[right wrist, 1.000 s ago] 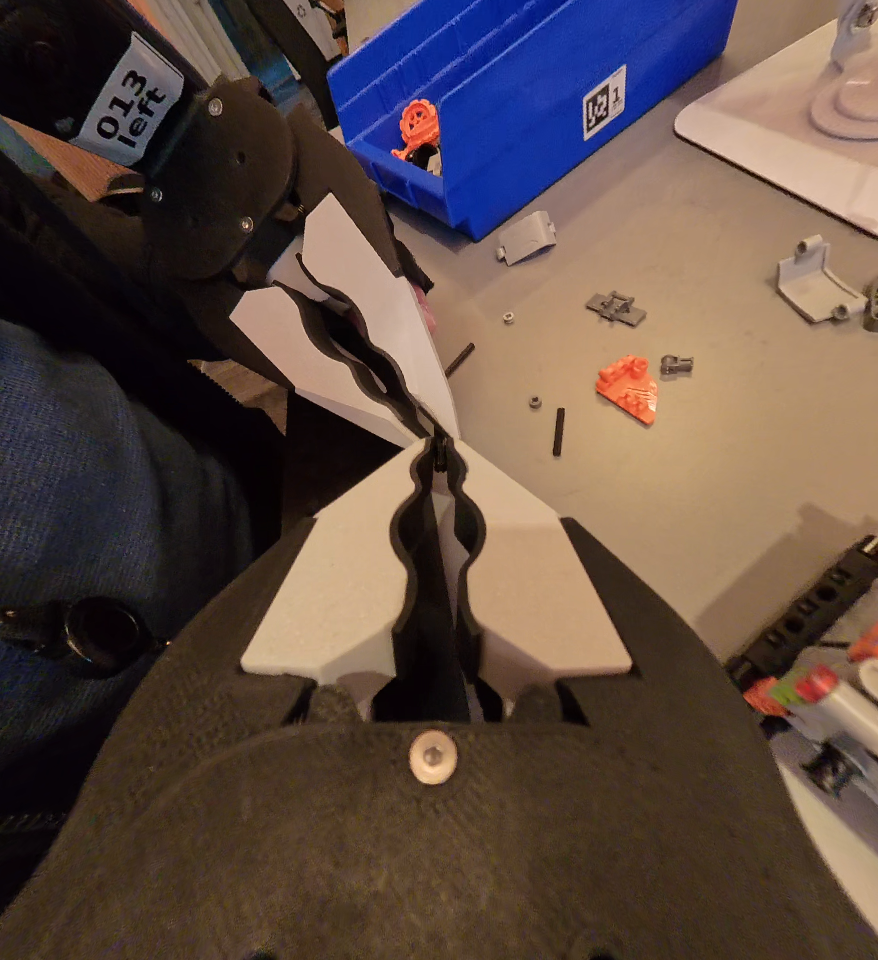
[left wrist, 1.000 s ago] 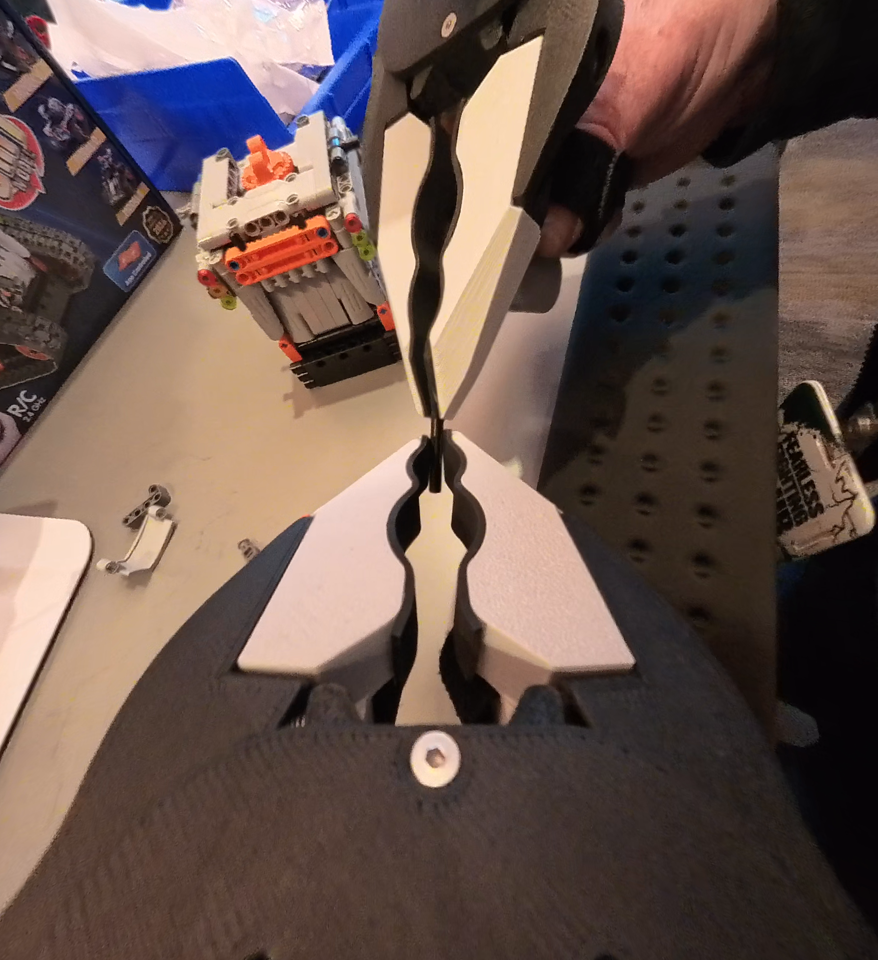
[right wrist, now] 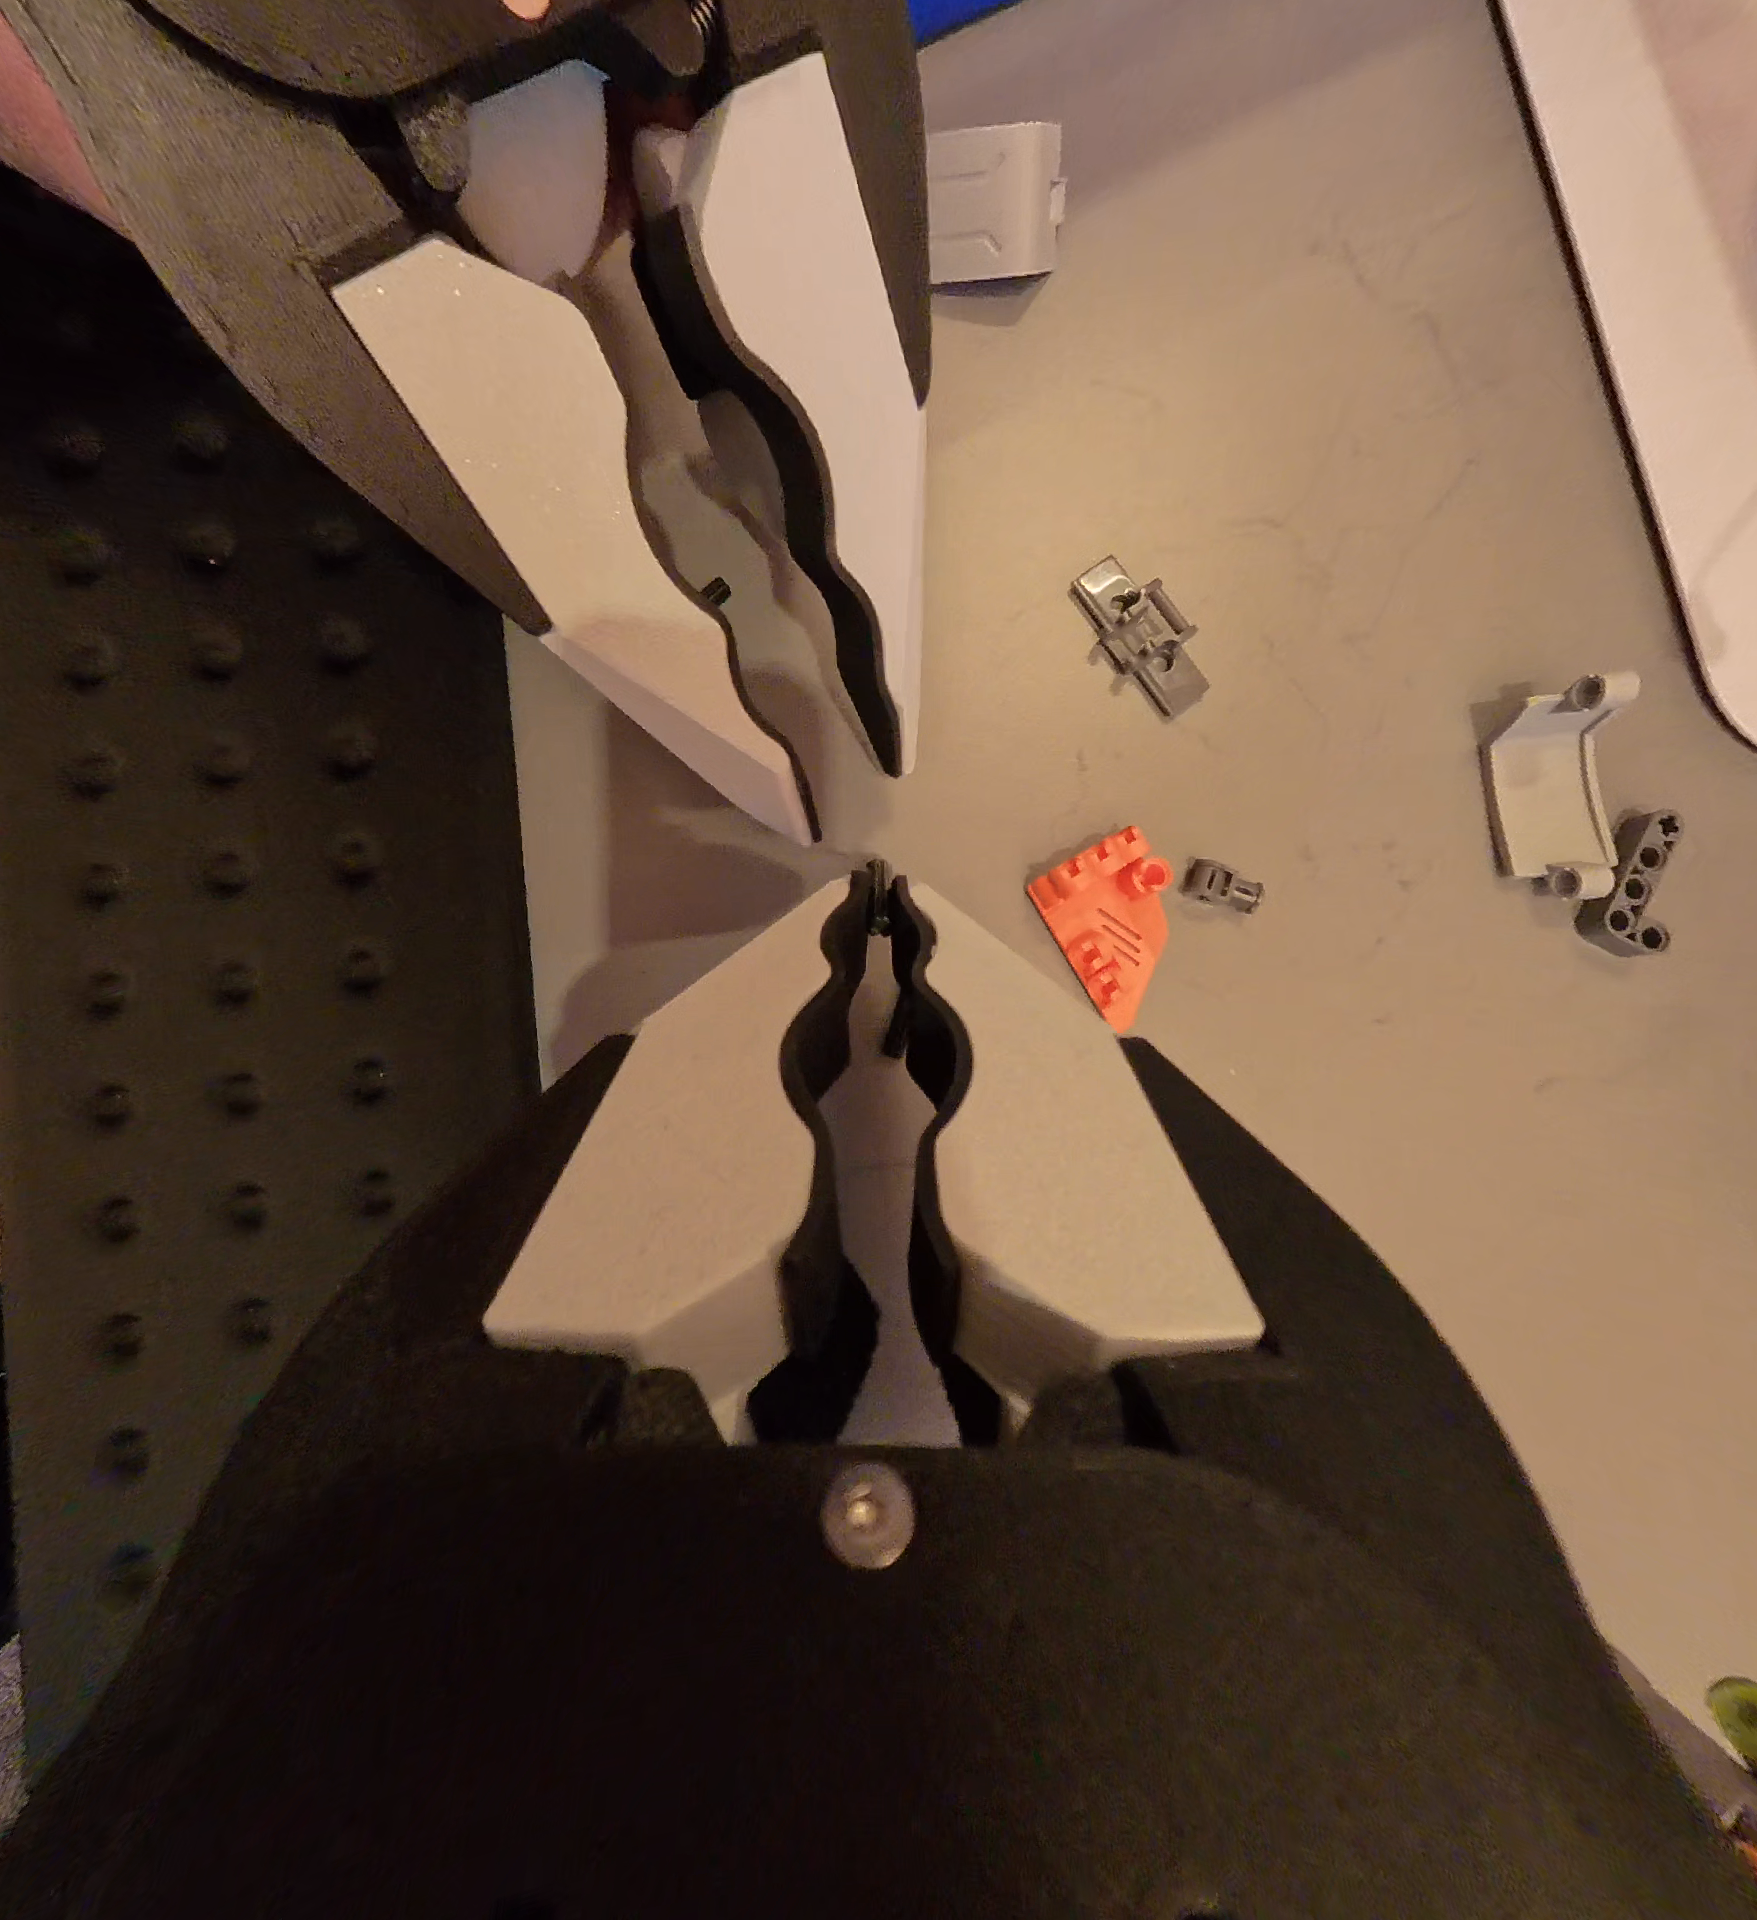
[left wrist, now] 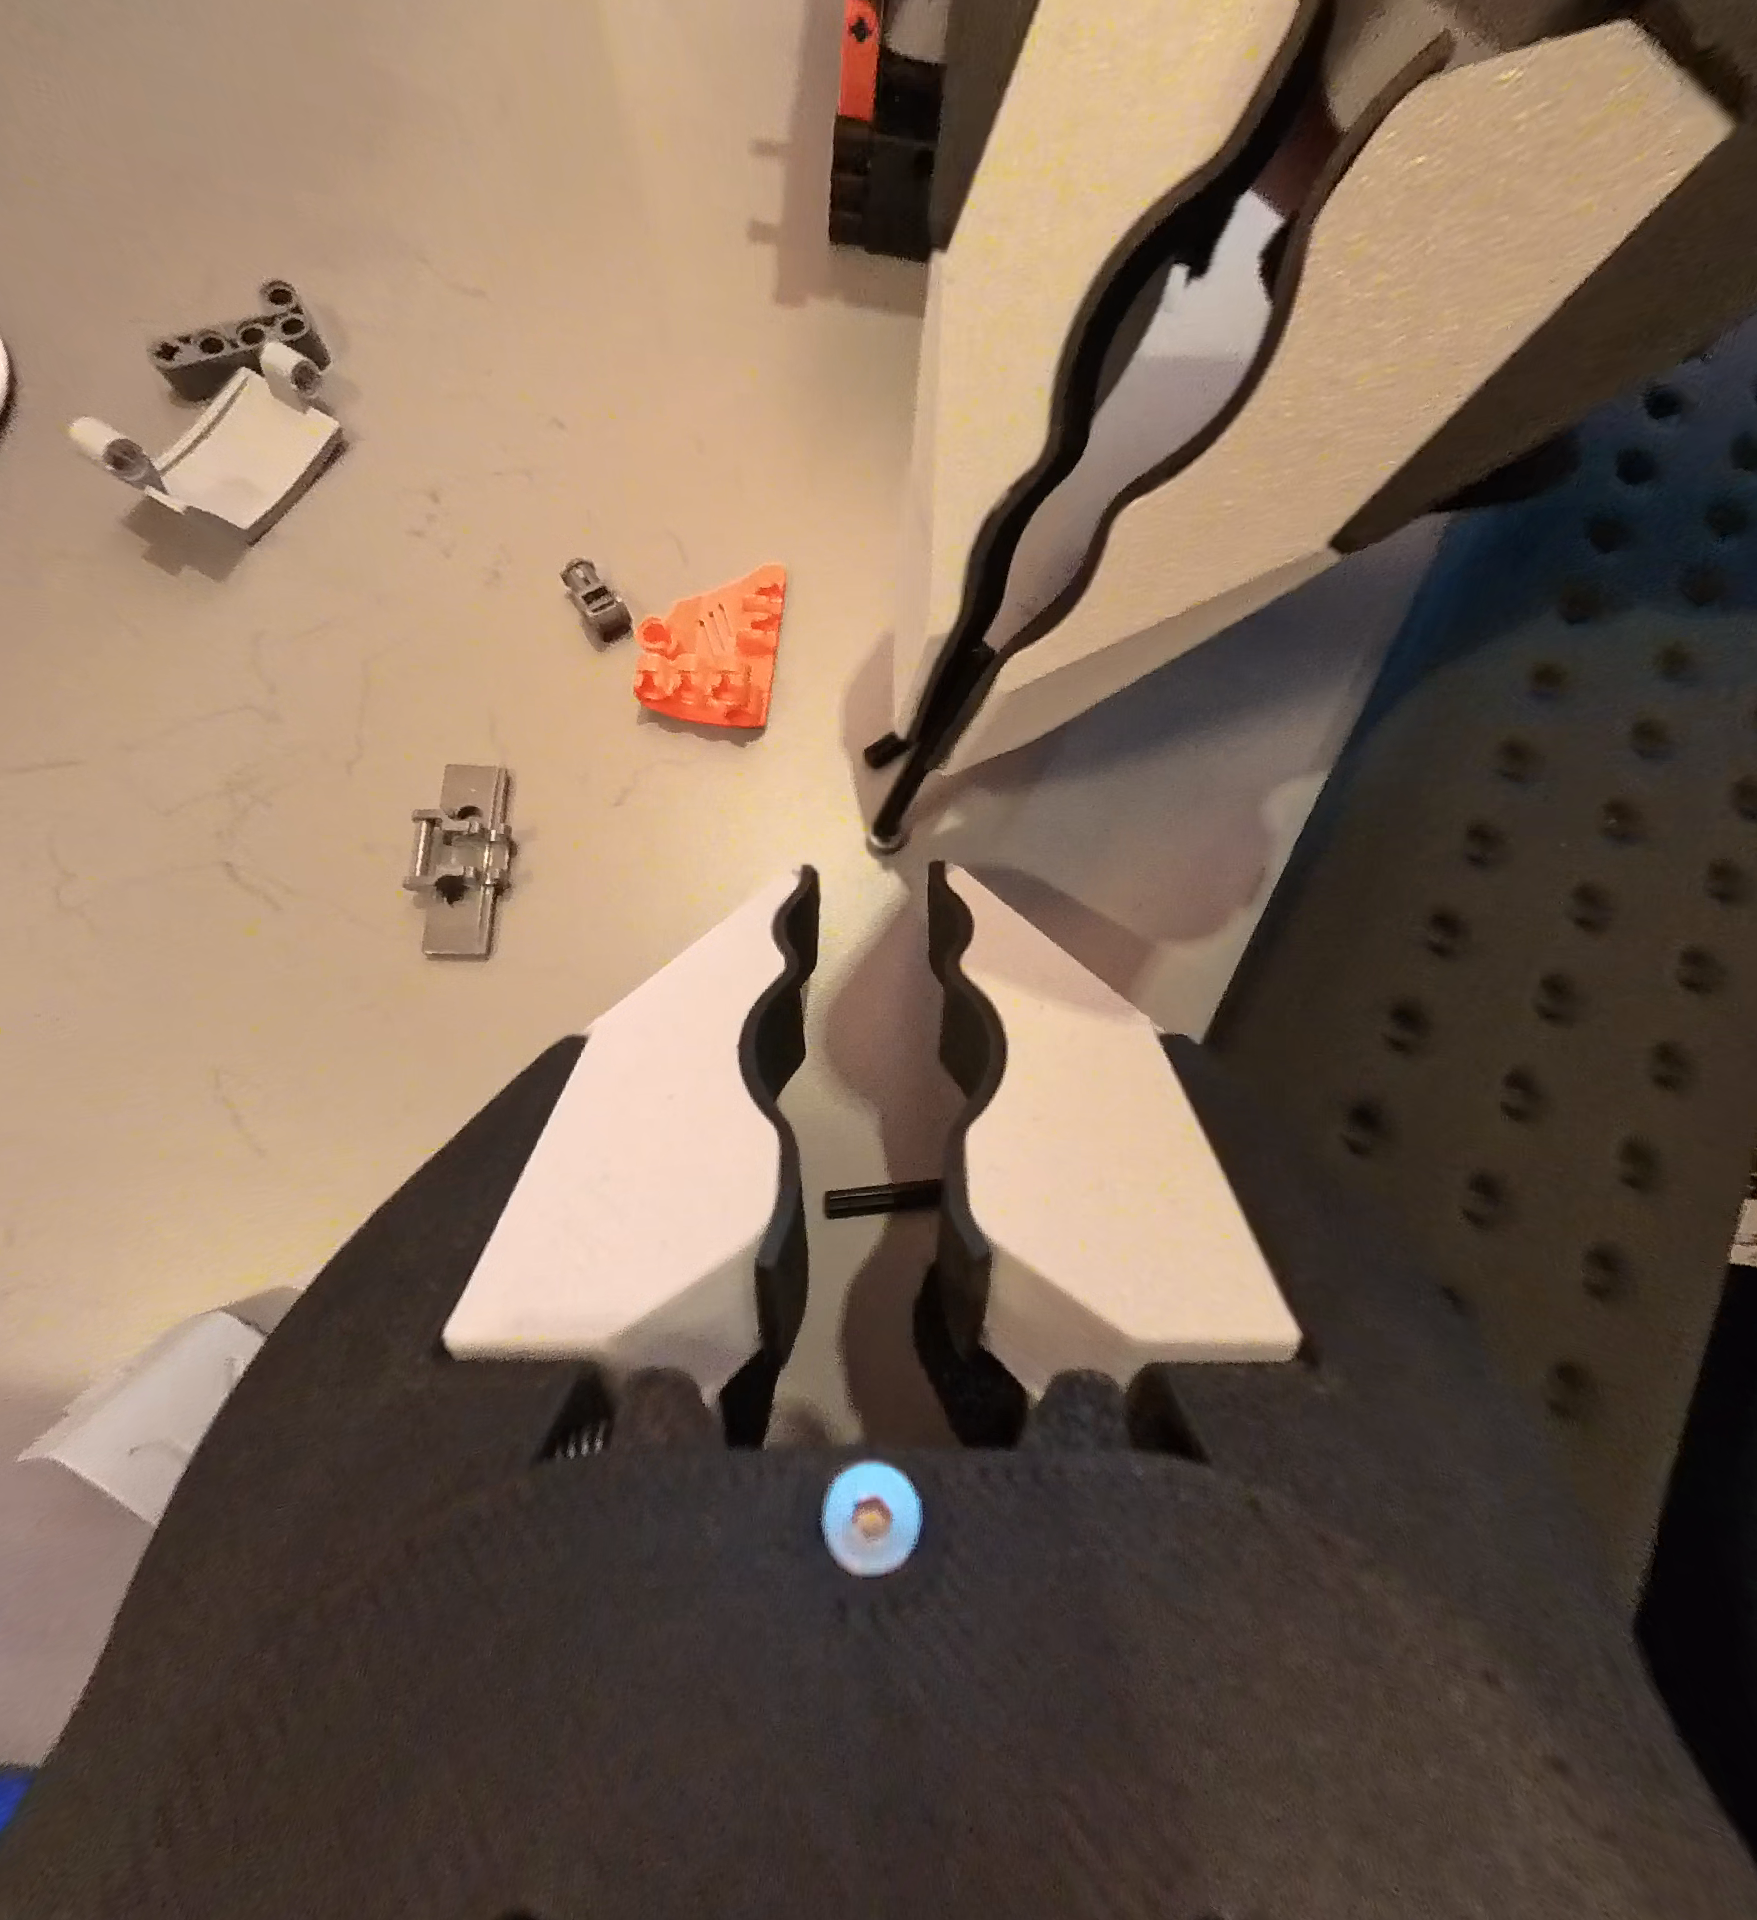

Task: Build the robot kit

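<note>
My right gripper [right wrist: 879, 878] is shut on a thin black axle [right wrist: 881, 906], tip down just above the grey table [right wrist: 1373, 1143]. In the left wrist view it [left wrist: 921, 743] comes in from the upper right, and the axle [left wrist: 905, 774] ends at a small grey ring [left wrist: 884, 840] on the table. My left gripper [left wrist: 871, 881] is open and empty, its tips just short of that ring. In the right wrist view it [right wrist: 848, 795] points in from the upper left. A short black pin [left wrist: 879, 1200] lies on the table between its fingers.
Loose parts lie on the table: an orange wedge plate [left wrist: 713, 660], a small grey connector [left wrist: 593, 597], a grey track link [left wrist: 460, 857], a curved light grey panel [left wrist: 230, 462] and a dark L-beam [left wrist: 240, 343]. A black perforated panel [left wrist: 1580, 935] borders the table. A white base [right wrist: 1632, 312] sits far right. Left and right tips are no more than a few centimetres apart.
Both grippers were shut tip to tip on the axle above the table. Now the left has opened and let go, and both have come down close to the table.
</note>
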{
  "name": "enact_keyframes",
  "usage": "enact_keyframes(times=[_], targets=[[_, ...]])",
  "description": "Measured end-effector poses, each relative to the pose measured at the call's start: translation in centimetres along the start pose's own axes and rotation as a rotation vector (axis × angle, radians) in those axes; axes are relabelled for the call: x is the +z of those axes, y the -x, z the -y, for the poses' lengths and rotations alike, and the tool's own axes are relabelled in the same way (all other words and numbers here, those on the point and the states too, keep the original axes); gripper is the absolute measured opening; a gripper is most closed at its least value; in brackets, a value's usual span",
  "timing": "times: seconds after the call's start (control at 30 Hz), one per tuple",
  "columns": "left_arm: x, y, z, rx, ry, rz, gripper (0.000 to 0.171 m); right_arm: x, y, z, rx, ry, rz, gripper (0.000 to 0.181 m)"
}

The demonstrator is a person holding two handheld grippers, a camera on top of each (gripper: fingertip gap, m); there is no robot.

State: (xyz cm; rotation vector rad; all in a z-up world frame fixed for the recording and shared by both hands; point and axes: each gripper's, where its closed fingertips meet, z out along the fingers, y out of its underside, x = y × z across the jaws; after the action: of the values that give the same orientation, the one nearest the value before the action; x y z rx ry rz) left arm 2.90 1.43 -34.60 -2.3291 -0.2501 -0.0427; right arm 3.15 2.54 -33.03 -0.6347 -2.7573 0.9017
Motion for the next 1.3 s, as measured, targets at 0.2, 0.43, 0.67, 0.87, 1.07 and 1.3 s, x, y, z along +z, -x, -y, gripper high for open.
enact_keyframes(times=[0.2,0.43,0.67,0.87,1.07,1.3], targets=[[0.3,0.2,-0.4,0.017,0.012,-0.010,0.016,0.1,0.3,0.0,-0.021,0.046,0.015,0.000],[0.5,0.4,-0.4,0.021,0.002,-0.032,0.016,0.2,0.3,0.1,-0.069,0.145,0.018,0.000],[0.7,0.3,-0.4,0.016,-0.007,-0.050,0.013,0.5,0.2,0.5,-0.090,0.220,0.042,0.000],[0.9,0.3,-0.3,0.007,-0.019,-0.065,0.009,1.0,0.3,0.9,-0.119,0.296,0.059,0.000],[0.9,0.3,-0.3,-0.007,-0.026,-0.081,0.007,1.3,0.2,1.0,-0.094,0.304,0.100,0.000],[-0.5,-0.7,1.8,0.054,-0.142,-0.091,0.020,-2.8,0.6,2.2,0.108,0.066,0.107,0.001]])
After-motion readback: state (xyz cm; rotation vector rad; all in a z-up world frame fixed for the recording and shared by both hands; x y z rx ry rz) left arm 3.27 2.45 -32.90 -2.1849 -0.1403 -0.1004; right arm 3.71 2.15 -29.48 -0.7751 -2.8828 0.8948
